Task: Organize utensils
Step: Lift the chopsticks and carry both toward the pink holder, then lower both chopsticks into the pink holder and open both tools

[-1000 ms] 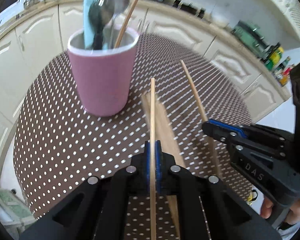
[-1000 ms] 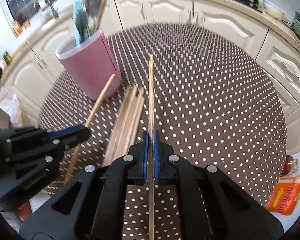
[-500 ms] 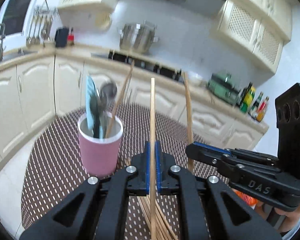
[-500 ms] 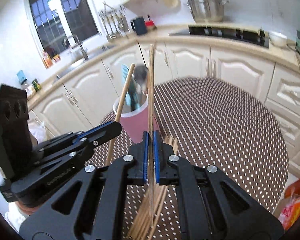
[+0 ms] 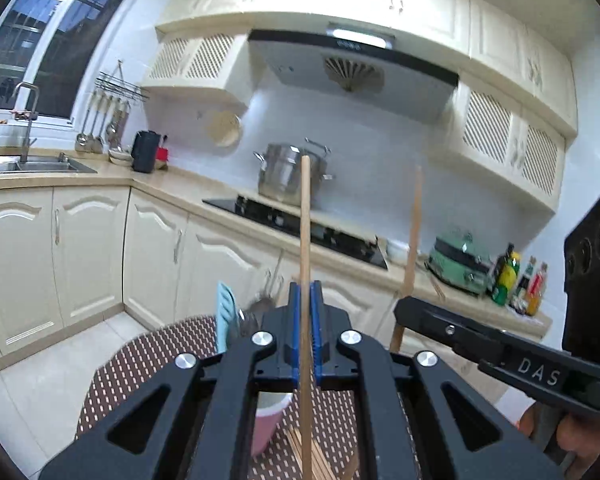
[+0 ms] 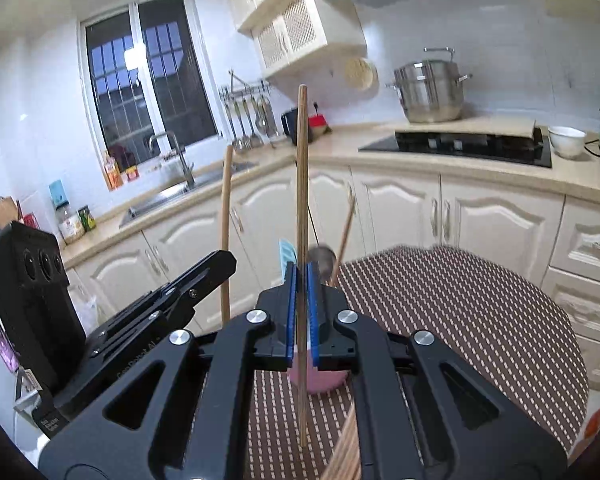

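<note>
Now two chopsticks raised above the bench
Pink cup holds a blue spatula and spoon; left gripper and right gripper fingers each clamp one upright chopstick

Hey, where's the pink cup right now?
The pink cup stands on the dotted table, low in both wrist views, just beyond the right gripper, with loose chopsticks lying on the nearer side.
</note>
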Tool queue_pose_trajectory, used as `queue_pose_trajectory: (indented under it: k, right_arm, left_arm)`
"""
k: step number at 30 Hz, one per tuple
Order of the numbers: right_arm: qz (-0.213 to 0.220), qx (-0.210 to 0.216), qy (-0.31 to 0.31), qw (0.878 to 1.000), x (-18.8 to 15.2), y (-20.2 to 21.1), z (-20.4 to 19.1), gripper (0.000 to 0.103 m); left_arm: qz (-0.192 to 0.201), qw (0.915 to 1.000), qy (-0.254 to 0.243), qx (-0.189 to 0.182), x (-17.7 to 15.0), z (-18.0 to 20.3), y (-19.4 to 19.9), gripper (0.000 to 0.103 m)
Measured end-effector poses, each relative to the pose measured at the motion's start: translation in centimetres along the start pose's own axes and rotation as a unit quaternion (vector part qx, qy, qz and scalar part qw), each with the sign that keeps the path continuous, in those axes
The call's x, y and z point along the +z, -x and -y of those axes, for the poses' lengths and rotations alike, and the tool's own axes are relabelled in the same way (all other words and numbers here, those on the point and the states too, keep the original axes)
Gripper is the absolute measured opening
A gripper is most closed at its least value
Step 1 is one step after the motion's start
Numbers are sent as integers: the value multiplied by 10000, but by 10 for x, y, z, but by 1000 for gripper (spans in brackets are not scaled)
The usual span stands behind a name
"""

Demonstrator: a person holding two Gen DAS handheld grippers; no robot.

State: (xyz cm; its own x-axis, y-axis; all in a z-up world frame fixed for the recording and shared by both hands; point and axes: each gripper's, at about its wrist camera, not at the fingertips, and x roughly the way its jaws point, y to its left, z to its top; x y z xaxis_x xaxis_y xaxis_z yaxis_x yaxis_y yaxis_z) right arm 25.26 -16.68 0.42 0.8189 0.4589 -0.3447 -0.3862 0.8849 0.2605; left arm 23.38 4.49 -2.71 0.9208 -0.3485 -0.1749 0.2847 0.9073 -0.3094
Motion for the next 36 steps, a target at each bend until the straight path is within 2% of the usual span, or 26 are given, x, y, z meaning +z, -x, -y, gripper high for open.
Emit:
queue_pose_trajectory:
  k: [7, 15, 20, 26, 36]
  right_arm:
    - [505, 116, -140, 9986, 19, -21, 6, 6]
    - [760, 120, -228, 9968, 21, -45, 14, 6]
    - [778, 106, -295, 9965, 18, -54, 21, 6]
    - [656, 114, -333, 9972, 7, -61, 22, 6]
    - [560, 60, -233, 9981, -13, -52, 12, 6]
  left_arm:
    - [747, 9969, -119, 238, 14, -10, -14, 5]
    - [933, 9945, -31, 476, 13, -25, -51, 5]
    - [1176, 9912, -104, 602, 9, -27, -58, 5]
    - [1051, 9915, -248, 725, -2, -29, -63, 5]
    - [631, 9942, -404, 777, -27, -26, -36, 5]
